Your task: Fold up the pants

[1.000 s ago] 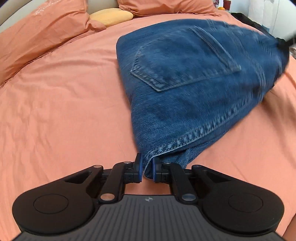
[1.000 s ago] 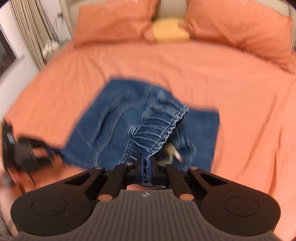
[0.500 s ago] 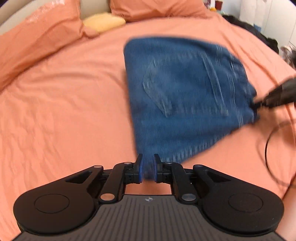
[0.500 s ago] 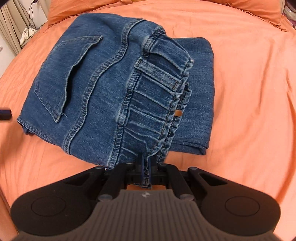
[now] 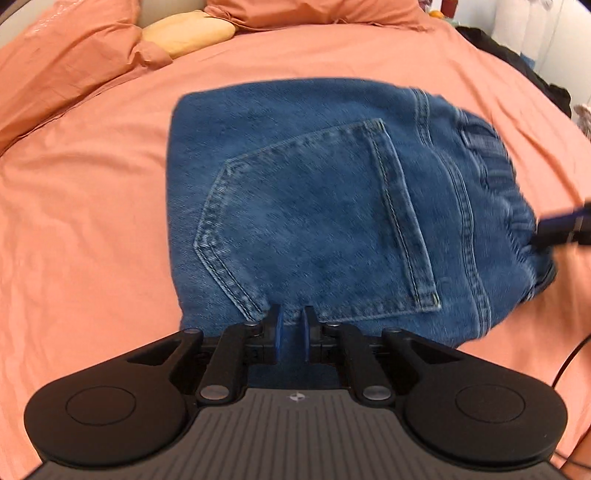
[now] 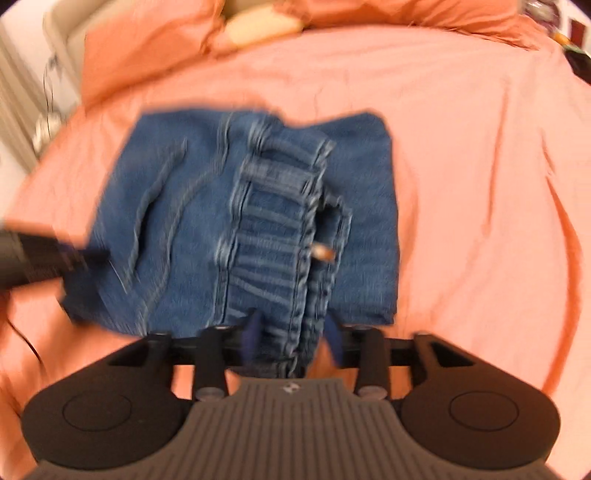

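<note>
Folded jeans are seen lying flat on the orange bedspread, back pocket uppermost.

The left gripper is held low over the near edge of the bundle; its blue pads stand only a narrow slit apart, with denim seen in the gap between them, so a pinch on the jeans' edge is indicated. The right gripper is seen at the gathered waistband – its jaws have just been opening and now stand well apart, the band's stitched edge lying loose between them and pressed by neither pad. The right-wrist view is blurred. Two orange pillows and a yellow cushion are seen at the head of the bed – well clear of the jeans.
</note>
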A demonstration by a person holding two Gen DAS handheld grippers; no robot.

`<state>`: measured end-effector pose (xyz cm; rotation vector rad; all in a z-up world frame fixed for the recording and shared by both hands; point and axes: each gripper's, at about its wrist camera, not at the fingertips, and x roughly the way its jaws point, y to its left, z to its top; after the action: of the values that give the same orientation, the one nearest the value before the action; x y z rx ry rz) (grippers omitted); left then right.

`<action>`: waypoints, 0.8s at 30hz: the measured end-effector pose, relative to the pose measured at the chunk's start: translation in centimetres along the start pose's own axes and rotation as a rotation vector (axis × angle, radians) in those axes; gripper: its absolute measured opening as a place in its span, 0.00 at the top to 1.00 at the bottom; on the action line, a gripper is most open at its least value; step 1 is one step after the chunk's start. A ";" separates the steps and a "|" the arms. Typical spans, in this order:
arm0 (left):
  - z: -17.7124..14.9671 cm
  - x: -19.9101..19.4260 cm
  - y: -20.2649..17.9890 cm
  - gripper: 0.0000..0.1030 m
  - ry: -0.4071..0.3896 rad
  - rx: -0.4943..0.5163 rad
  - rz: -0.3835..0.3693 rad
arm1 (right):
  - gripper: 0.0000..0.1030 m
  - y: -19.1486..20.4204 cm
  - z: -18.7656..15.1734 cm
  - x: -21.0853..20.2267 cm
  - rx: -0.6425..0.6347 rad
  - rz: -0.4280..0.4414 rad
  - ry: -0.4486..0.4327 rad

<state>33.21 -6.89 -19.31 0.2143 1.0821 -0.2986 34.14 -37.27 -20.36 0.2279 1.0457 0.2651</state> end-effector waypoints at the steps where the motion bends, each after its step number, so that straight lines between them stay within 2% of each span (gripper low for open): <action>1: -0.2 0.0 -0.1 0.90 -0.003 0.004 0.000 | 0.50 -0.6 0.3 -0.2 0.046 0.030 -0.018; 2: -0.3 0.0 -0.1 0.90 -0.005 0.002 -0.004 | 0.40 -1.2 0.7 -0.3 0.098 0.057 -0.032; 4: -0.3 0.0 0.1 0.90 -0.001 -0.007 -0.017 | 0.31 -2.7 1.4 0.0 0.216 0.114 -0.062; 8: -0.4 0.0 0.3 0.90 0.005 -0.014 -0.035 | 0.25 -4.9 2.5 2.0 0.397 0.185 -0.077; 13: -0.3 0.2 0.3 0.90 0.004 -0.012 -0.042 | 0.24 -5.8 2.4 4.6 0.470 0.209 -0.041; 18: 0.1 0.4 0.6 0.90 0.007 -0.015 -0.050 | 0.61 -5.8 2.0 5.1 0.474 0.229 -0.030; 19: 0.1 0.4 0.6 0.90 0.005 -0.014 -0.052 | 0.75 -5.8 2.1 5.0 0.468 0.241 -0.038; 20: 0.1 0.4 0.6 0.90 0.003 -0.012 -0.051 | 0.78 -5.4 2.2 4.7 0.453 0.242 -0.049; 22: 0.2 0.4 0.6 0.90 0.001 -0.013 -0.050 | 0.80 -3.5 3.1 3.7 0.342 0.190 -0.064; 23: 0.2 0.4 0.7 0.90 -0.002 -0.015 -0.049 | 0.89 -2.3 3.6 3.1 0.274 0.159 -0.070; 24: 0.2 0.2 0.7 0.89 -0.009 -0.015 -0.046 | 0.89 -1.3 4.1 2.5 0.218 0.135 -0.073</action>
<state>33.69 -6.32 -19.37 0.1750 1.0812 -0.3328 39.06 -37.94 -20.83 0.5025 0.9880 0.2624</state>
